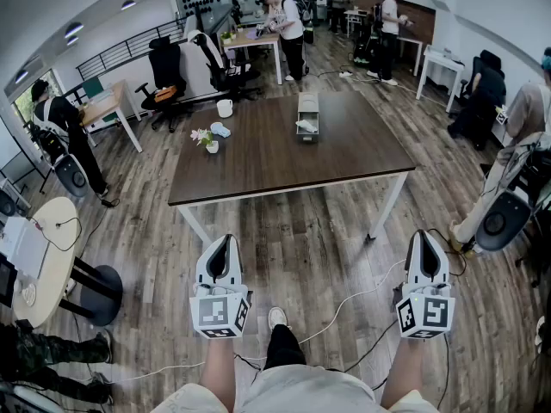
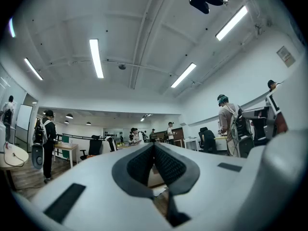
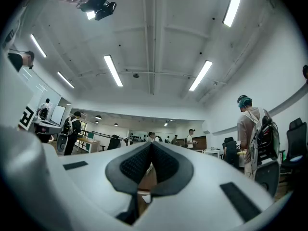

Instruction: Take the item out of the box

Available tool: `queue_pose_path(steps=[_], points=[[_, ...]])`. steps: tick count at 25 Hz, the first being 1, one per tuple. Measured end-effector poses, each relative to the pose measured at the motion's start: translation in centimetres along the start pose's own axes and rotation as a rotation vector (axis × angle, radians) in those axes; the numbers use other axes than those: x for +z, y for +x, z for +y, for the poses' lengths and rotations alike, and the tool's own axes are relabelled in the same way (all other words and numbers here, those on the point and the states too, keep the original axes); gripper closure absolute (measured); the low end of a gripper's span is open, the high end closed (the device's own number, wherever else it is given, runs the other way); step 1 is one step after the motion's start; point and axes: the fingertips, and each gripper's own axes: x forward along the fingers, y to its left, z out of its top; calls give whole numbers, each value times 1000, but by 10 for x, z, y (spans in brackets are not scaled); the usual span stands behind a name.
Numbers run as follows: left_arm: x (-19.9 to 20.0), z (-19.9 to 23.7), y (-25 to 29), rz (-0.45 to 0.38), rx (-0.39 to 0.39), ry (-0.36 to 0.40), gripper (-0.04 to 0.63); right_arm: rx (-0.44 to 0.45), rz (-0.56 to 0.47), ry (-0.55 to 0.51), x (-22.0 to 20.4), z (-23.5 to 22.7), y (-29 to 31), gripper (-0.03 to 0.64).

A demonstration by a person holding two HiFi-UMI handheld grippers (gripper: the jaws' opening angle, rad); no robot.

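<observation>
You hold your left gripper (image 1: 225, 246) and your right gripper (image 1: 424, 241) low in front of your legs, well apart from the table (image 1: 275, 166). On both grippers the jaws are pressed together, with nothing between them. The box (image 1: 307, 113) stands on the far part of the table, with a white item (image 1: 306, 126) inside.

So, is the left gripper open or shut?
Shut. The left gripper shows its two dark pads meeting at the tips, with nothing held between them.
</observation>
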Motion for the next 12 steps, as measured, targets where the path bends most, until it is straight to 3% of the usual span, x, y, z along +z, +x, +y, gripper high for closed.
queue_pose_path(steps=[12], points=[[-2, -10, 10, 9, -10, -12, 594, -1, 20, 37, -12, -4, 9, 615]])
